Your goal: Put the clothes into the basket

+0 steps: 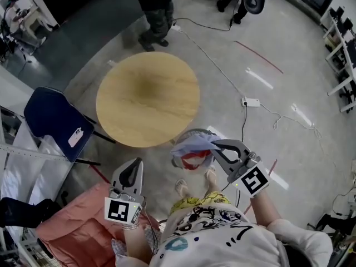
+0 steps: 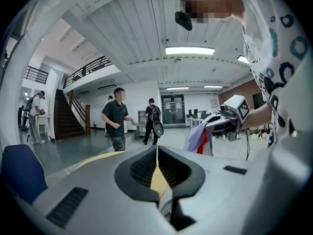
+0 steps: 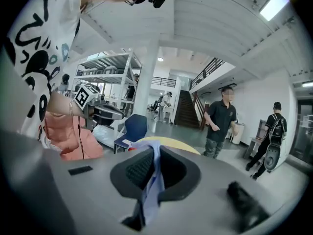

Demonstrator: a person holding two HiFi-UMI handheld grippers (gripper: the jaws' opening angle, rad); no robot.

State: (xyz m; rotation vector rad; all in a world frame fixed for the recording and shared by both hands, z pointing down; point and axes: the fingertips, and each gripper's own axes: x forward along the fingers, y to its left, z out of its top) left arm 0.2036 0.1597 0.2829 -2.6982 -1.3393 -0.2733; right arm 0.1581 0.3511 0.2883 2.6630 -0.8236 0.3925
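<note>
My right gripper (image 1: 216,147) is shut on a pale lilac-blue garment (image 1: 192,147) with a red part, which hangs bunched just in front of my feet. A grey rounded rim (image 1: 193,132) shows behind the bundle; I cannot tell whether it is the basket. In the right gripper view the lilac cloth (image 3: 149,180) runs down between the closed jaws of the right gripper (image 3: 152,153). My left gripper (image 1: 133,167) is shut and holds nothing, low at the left above a pink cloth (image 1: 72,221). In the left gripper view the left gripper (image 2: 157,153) has its jaws together, and the right gripper (image 2: 230,119) with the garment (image 2: 200,138) is off to the right.
A round wooden table (image 1: 147,96) stands just ahead. A dark blue chair (image 1: 55,121) and white shelving (image 1: 22,166) are at the left. A cable and power strip (image 1: 251,102) lie on the floor at the right. A person (image 1: 156,10) stands beyond the table.
</note>
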